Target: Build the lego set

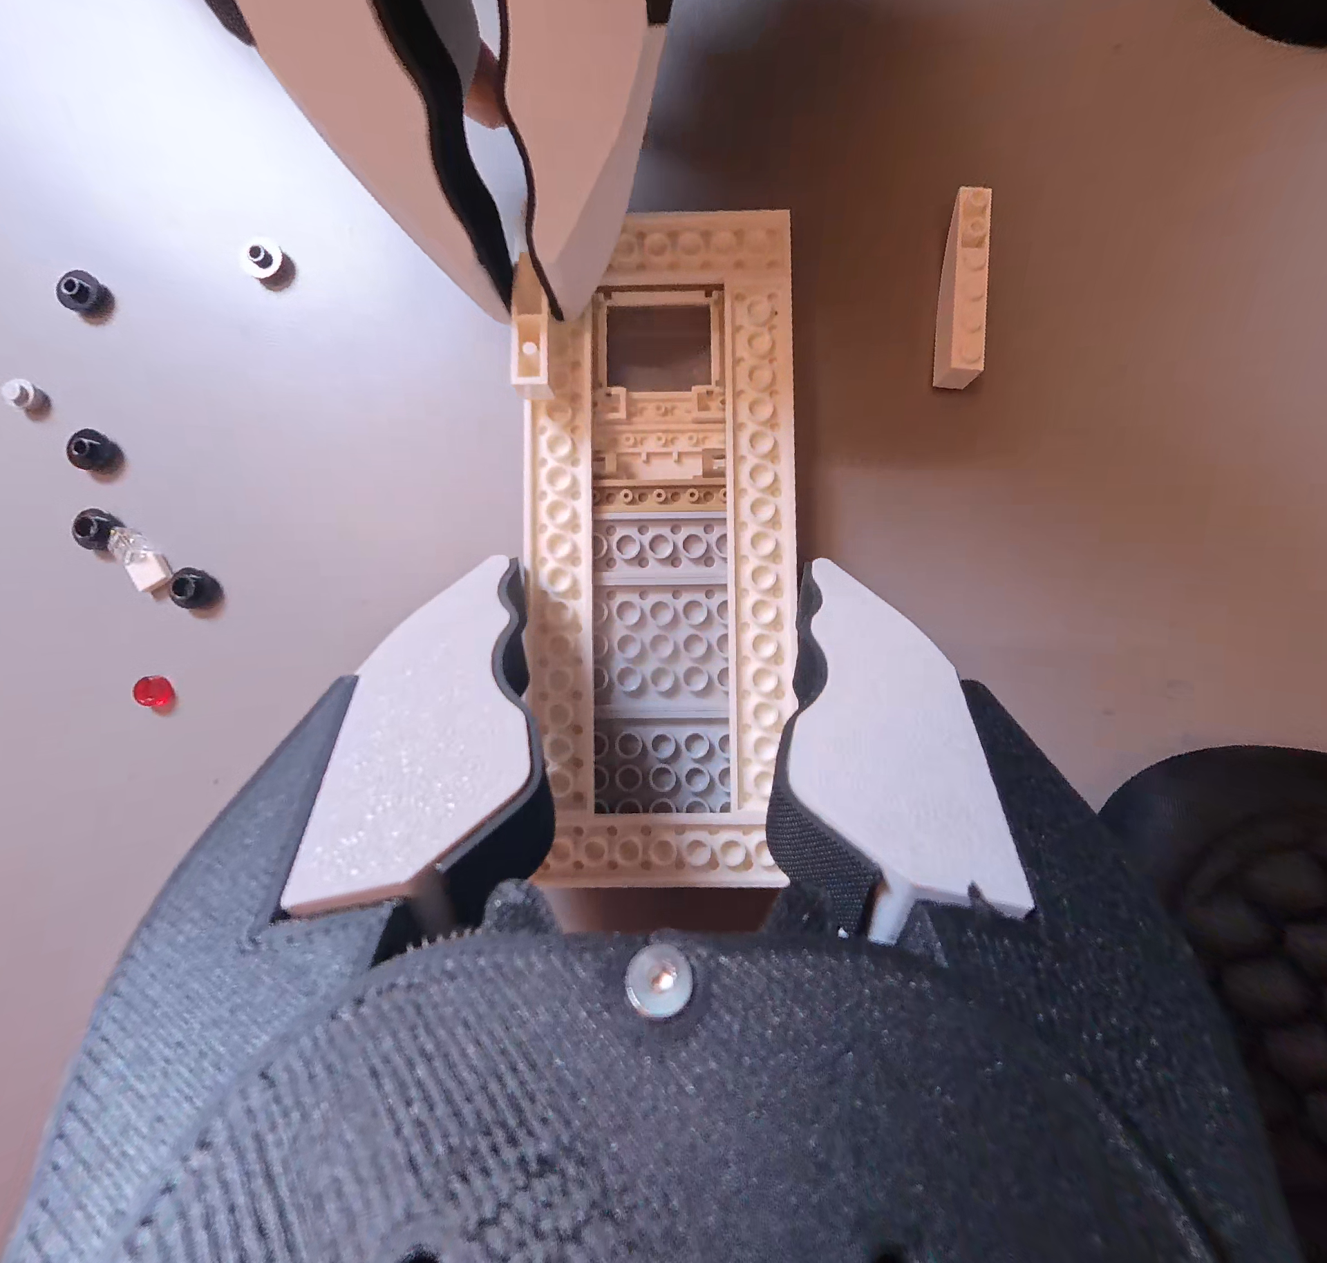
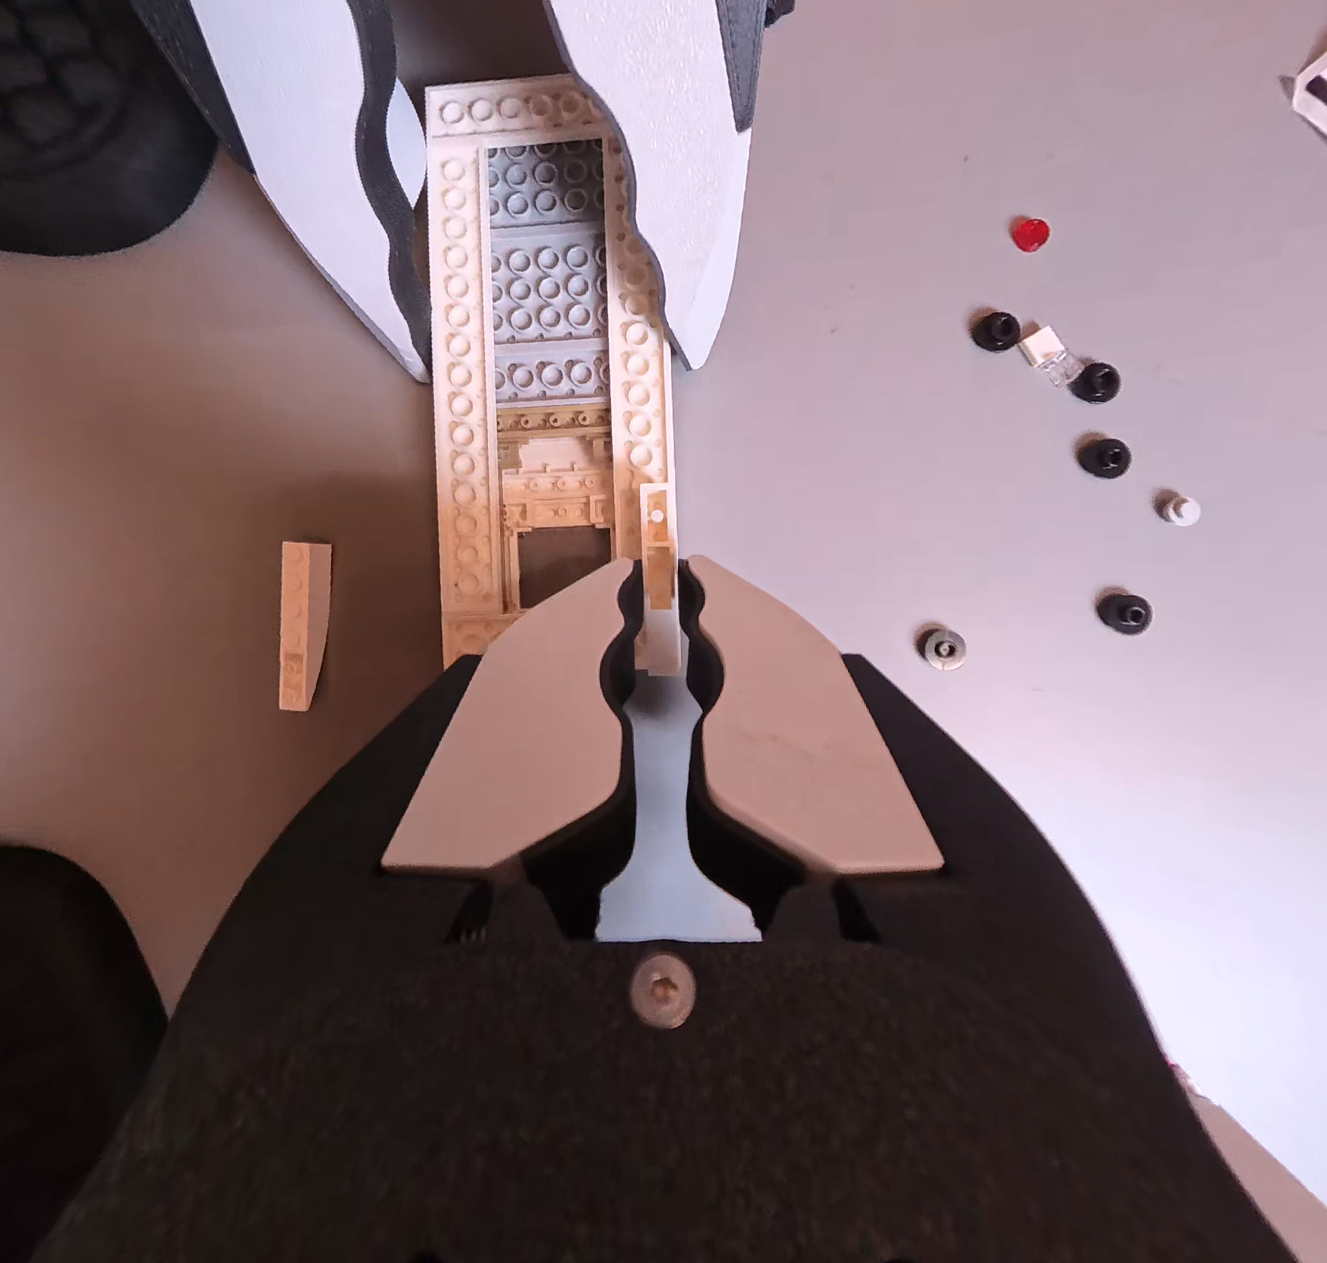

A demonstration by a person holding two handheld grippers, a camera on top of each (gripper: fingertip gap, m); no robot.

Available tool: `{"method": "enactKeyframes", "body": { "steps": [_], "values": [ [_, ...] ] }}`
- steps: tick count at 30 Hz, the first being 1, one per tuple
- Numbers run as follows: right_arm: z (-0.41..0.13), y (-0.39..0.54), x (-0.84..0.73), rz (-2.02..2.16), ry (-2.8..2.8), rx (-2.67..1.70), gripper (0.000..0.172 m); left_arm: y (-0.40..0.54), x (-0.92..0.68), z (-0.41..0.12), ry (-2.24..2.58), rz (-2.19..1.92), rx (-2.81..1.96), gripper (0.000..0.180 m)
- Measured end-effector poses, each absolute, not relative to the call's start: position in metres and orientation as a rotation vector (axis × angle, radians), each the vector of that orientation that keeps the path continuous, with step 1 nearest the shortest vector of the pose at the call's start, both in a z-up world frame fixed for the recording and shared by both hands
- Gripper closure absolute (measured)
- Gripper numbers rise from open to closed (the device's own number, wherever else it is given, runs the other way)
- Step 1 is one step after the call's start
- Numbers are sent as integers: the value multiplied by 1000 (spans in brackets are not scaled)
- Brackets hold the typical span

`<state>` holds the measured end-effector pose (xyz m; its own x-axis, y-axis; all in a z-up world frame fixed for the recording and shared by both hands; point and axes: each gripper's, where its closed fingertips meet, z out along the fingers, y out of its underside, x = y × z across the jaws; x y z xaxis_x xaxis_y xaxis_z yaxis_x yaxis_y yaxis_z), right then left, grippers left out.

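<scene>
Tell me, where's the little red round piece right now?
The red round piece lies alone on the table, right of the cream brick frame in the right wrist view, beyond the row of black pegs.

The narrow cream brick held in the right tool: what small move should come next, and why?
Probably lower the brick straight down and press it onto the long edge of the plate assembly. The right tool grips it by one end, hollow side up, and it lies along that edge. The left tool straddles the plate's other end, open, so closing it first could steady the plate.
</scene>
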<state>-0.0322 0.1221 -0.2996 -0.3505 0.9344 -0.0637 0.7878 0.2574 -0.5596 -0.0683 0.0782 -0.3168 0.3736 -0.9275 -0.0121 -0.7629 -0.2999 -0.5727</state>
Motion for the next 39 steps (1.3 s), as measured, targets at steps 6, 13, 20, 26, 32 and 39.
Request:
{"method": "enactKeyframes", "body": {
  "steps": [6, 13, 20, 26, 32, 39],
  "values": [
    [-295, 122, -31, 727, -2273, -1561, 159, 78, -68, -317, 1458, -445, -2144, 107],
    [-295, 124, -32, 699, -2283, -1558, 162, 77, -68, -317, 1461, -450, -2141, 107],
    [-296, 124, -32, 659, -2292, -1562, 164, 77, -68, -317, 1446, -476, -2146, 107],
    [-298, 124, -31, 597, -2279, -1596, 164, 77, -68, -317, 1438, -491, -2156, 107],
    [-299, 124, -31, 694, -2293, -1637, 164, 77, -69, -317, 1447, -471, -2153, 107],
    [-300, 125, -33, 825, -2308, -1728, 164, 77, -69, -317, 1438, -510, -2173, 107]
  ]
}}
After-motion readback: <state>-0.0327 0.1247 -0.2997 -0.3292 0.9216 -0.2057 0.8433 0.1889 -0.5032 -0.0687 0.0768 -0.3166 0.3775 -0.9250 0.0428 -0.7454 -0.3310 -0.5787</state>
